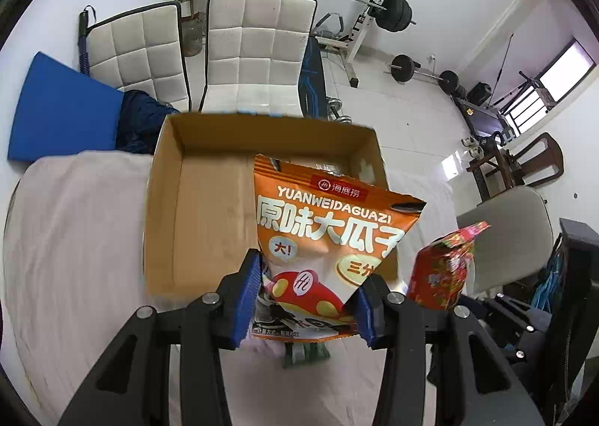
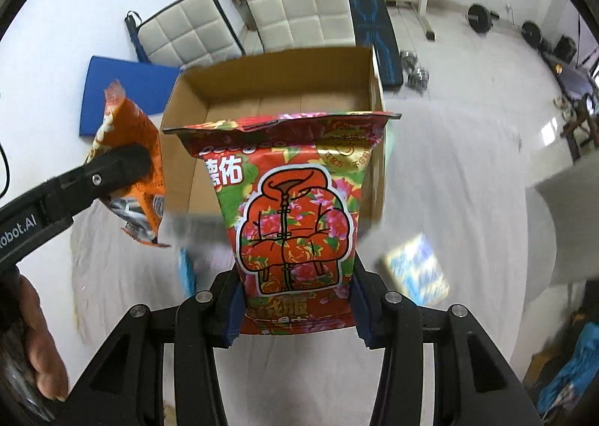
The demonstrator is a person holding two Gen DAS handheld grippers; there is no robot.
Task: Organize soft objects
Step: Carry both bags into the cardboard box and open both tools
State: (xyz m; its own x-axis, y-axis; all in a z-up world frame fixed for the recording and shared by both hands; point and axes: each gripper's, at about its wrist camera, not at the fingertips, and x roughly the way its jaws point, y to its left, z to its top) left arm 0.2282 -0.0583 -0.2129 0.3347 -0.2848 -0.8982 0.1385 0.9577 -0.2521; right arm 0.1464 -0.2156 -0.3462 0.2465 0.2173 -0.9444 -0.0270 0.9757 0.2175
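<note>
Cardboard, brown and open-topped: the box (image 1: pixel 209 201) sits just ahead of both sets of jaws, and as far as the bags let its floor be seen, it is bare. The left gripper (image 1: pixel 307 298) has its blue pads closed on the lower part of an orange snack bag (image 1: pixel 329 235), held upright before the box's near wall. The right gripper (image 2: pixel 295 308) likewise pinches a red floral snack bag (image 2: pixel 295 209) by its bottom, top edge level with the box rim.

Beneath the jaws lies a pale sheet (image 1: pixel 75 239); a blurred blue-and-white packet (image 2: pixel 417 268) rests right of the right gripper. Beyond the box stand two white quilted cushions (image 1: pixel 258 51), a blue mat (image 1: pixel 60 107) and a barbell rack (image 1: pixel 374 3) on white tile.

Lettering on the orange bag reads "YUANWEIDAGUAZI".
</note>
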